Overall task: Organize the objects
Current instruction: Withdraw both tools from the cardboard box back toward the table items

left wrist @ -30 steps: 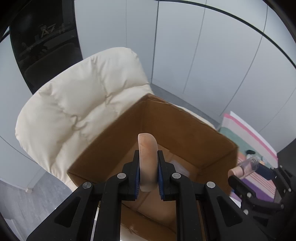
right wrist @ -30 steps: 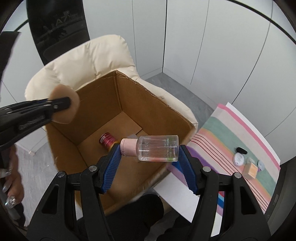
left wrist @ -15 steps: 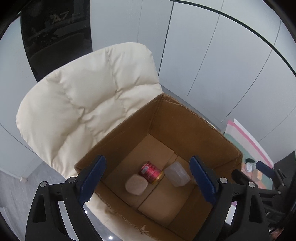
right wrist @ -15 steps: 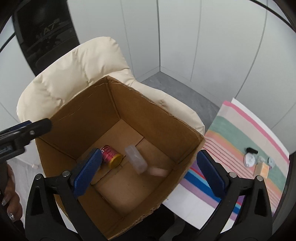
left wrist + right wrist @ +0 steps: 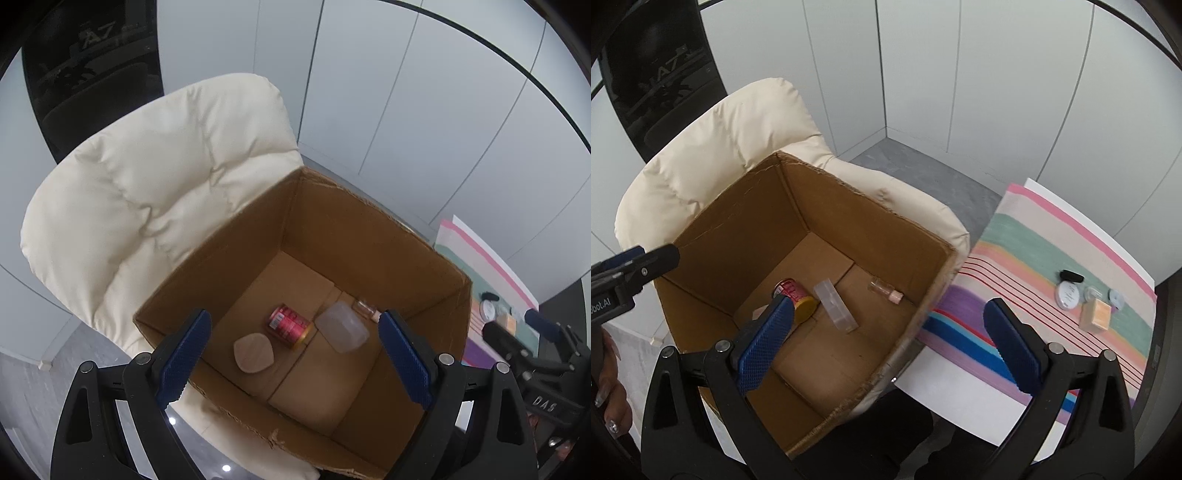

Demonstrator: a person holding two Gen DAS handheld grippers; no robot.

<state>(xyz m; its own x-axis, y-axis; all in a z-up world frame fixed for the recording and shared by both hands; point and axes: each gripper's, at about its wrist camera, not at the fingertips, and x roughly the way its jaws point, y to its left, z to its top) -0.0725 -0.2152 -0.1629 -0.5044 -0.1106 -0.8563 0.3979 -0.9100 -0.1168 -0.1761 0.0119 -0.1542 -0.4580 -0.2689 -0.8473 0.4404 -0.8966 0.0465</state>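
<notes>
Below the left gripper [image 5: 291, 363], whose jaws are spread wide with nothing between them, a beige sponge [image 5: 254, 352] is seen lying on the floor of the cardboard box [image 5: 369, 236]; a second ago it was clamped there. Beside it lie a red can [image 5: 290, 325] and a clear case [image 5: 342, 326]. Further right, ahead of the right gripper [image 5: 892, 343], likewise wide and empty, the small pink-capped bottle [image 5: 886, 291] released from it rests in the box. Two items are judged stowed. On the striped mat [image 5: 1015, 240], beyond the right jaw, more cosmetics [image 5: 1095, 314] are left to be collected.
</notes>
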